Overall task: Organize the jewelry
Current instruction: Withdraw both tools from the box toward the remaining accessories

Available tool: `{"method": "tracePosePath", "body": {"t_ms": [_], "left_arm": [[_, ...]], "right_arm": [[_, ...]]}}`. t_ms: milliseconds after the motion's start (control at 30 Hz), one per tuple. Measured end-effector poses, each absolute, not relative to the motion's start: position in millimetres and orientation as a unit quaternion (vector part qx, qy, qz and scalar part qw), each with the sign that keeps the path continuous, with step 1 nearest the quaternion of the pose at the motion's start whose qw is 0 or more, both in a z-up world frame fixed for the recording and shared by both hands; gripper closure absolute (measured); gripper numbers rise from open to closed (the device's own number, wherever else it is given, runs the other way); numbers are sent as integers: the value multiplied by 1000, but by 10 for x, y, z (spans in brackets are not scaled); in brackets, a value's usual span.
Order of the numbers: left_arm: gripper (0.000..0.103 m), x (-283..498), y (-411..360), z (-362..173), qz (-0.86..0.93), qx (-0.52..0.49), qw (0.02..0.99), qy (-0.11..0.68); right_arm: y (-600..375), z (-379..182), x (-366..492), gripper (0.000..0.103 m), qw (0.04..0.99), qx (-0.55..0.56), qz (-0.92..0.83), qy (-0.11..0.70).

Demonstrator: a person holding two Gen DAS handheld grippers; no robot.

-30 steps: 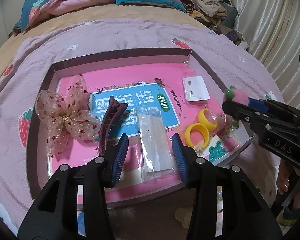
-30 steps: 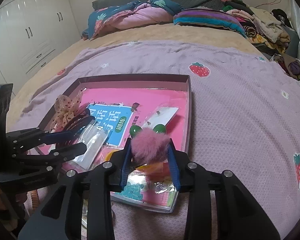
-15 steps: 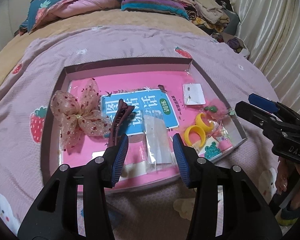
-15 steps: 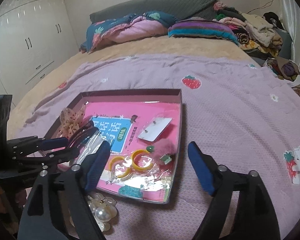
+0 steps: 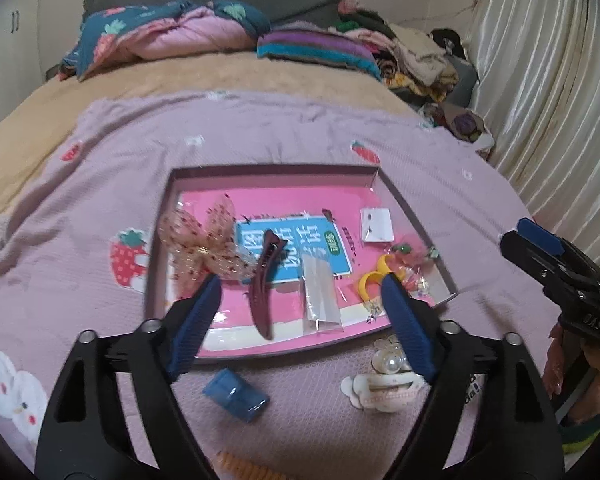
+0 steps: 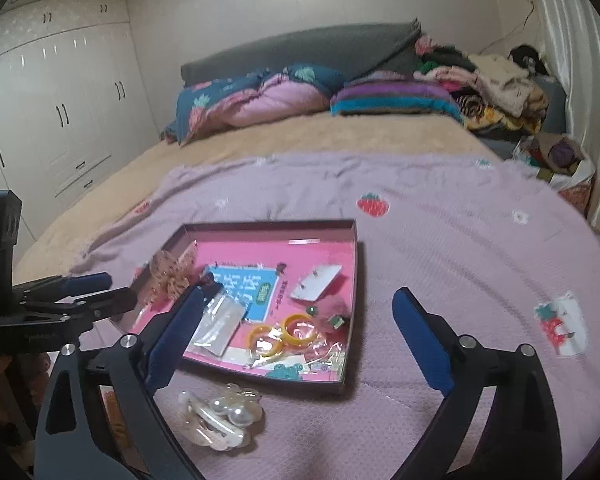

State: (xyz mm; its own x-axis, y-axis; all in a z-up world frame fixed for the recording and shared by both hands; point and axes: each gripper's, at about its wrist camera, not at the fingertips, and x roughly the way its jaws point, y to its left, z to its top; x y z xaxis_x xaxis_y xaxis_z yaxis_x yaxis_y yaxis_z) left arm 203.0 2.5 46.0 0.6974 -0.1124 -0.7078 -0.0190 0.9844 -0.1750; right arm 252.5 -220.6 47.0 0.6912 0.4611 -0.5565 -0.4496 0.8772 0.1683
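Observation:
A shallow dark-rimmed tray (image 5: 268, 170) with a pink liner lies on the purple bedspread. It holds a sheer bow (image 5: 202, 250), a maroon hair claw (image 5: 262, 284), a clear bag (image 5: 320, 294), an earring card (image 5: 376, 225), yellow hoops (image 5: 370, 282) and a pink pom-pom (image 5: 412, 250). My left gripper (image 5: 300, 316) is open and empty above the tray's near edge. My right gripper (image 6: 296, 328) is open and empty, over the tray's (image 6: 352, 264) near right part. The pom-pom (image 6: 334, 308) lies by the hoops (image 6: 298, 328).
Outside the tray's near edge lie pearl clips (image 5: 384, 380) (image 6: 220, 412), a blue clip (image 5: 236, 396) and an orange comb (image 5: 248, 466). Folded quilts (image 6: 260, 100) and piled clothes (image 6: 496, 88) sit at the head of the bed. A curtain (image 5: 552, 100) hangs on the right.
My right gripper opened and dropped the pink pom-pom into the tray, then drew back. My left gripper opened wider and pulled back and up from the tray.

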Motion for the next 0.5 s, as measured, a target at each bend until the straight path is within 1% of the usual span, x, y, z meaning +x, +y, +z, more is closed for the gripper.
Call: {"method": "tracePosePath", "body": {"t_ms": [33, 100, 233, 267, 500], "left_arm": [[24, 1980, 44, 509, -24, -84, 920, 383], [16, 1905, 74, 575, -21, -83, 923, 375], [12, 1746, 143, 701, -5, -72, 932, 355], [10, 1711, 159, 725, -1, -69, 934, 352], [10, 1485, 276, 803, 7, -67, 938, 339]], "right_arm": [[-2206, 528, 2470, 7, 923, 7, 246, 297], [-2208, 603, 2397, 6, 926, 7, 244, 288], [-2207, 728, 2234, 6, 929, 11, 248, 275], [-2204, 744, 2199, 6, 929, 11, 249, 273], [-2147, 769, 1983, 6, 929, 3, 249, 274]]}}
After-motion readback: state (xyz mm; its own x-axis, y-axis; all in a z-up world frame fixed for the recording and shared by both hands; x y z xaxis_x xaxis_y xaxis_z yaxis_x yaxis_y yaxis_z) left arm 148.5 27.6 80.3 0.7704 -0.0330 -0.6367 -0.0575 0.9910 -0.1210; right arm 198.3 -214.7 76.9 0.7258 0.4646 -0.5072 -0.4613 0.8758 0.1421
